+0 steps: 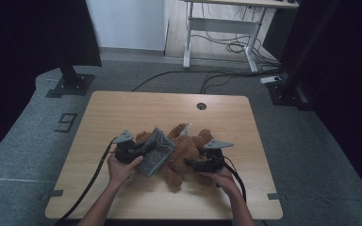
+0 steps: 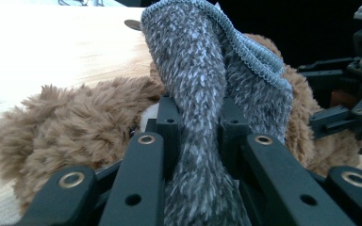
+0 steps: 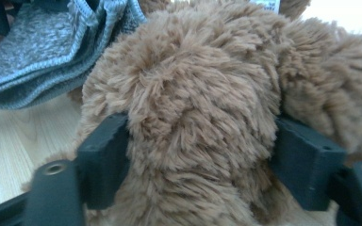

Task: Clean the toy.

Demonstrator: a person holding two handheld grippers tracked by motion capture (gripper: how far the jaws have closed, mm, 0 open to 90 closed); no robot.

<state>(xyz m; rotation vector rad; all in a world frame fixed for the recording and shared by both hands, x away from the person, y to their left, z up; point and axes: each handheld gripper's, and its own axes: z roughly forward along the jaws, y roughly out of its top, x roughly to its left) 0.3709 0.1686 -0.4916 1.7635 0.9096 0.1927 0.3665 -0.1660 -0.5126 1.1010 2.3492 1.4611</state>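
Left tongs point(image 2: 198, 136) clamped on fuzzy grey knitted cloth with pale blue hem point(image 2: 202, 80). Right tongs point(image 3: 200, 155) spread around limb of shaggy brown plush bear point(image 3: 198, 108); pad contact unclear. Bear lies mid light wooden table point(image 1: 122, 106), cloth draped at its left side. White tag point(image 1: 186, 132) unreadable. Far table half bare; grommet hole point(image 1: 201, 106) near far edge.

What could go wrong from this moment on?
The left gripper pinches only a narrow fold of the grey knit garment, so it may slip free under a pull. The right gripper has fingers either side of the brown plush toy; it may catch fur alone and lose the toy.
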